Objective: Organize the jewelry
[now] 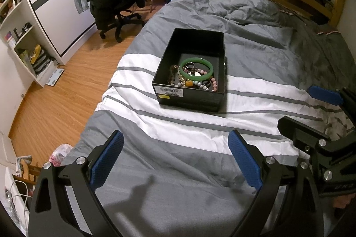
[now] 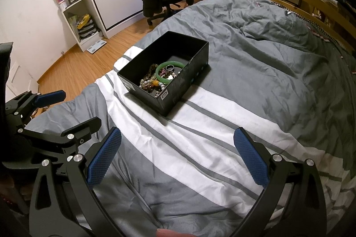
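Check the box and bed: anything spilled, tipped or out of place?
Nothing spilled. The black box sits upright on the striped duvet. The jewelry is just heaped at its near end: a green bangle lies on tangled bead bracelets, a ring inside the bangle. Both grippers, left and right, are open, empty.

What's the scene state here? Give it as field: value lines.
surface: bed with grey and white striped duvet
container: black box, open top, resting on the duvet
contents: green bangle, rings and beaded bracelets piled together at the near end of the box
far end of box: bare
left gripper: open, holding nothing, short of the box
right gripper: open, holding nothing, short of the box
loose jewelry on duvet: none visible
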Available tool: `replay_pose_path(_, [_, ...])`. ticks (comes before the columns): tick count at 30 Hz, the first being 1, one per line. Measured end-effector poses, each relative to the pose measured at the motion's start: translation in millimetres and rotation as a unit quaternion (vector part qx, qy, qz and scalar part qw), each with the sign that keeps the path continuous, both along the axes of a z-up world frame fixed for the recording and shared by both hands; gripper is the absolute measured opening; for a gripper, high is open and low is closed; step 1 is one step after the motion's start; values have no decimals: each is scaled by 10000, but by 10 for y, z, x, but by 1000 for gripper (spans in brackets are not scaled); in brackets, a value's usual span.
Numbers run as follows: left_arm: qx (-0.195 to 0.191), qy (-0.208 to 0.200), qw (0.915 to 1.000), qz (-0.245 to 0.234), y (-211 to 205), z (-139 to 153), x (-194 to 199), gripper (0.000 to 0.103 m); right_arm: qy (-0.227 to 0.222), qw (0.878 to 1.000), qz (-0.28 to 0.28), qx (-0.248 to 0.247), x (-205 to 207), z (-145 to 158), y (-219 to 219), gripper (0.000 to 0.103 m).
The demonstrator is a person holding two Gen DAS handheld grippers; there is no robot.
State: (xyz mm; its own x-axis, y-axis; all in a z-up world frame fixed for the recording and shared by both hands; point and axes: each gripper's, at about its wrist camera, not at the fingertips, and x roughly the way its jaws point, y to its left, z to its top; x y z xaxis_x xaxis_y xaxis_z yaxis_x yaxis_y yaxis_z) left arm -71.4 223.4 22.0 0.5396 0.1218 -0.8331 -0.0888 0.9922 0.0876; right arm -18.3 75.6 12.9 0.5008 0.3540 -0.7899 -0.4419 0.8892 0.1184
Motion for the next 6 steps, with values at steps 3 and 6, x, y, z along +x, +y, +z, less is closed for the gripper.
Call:
replay_pose_path(3, [27,6,10000,-10,2,3,3,93,3,10000,1,5,-2,-3,0,100])
replay_pose_path(6, [17,6,10000,-12,4,3,-4,93,22,10000,-5,13,3,-9,-2,100])
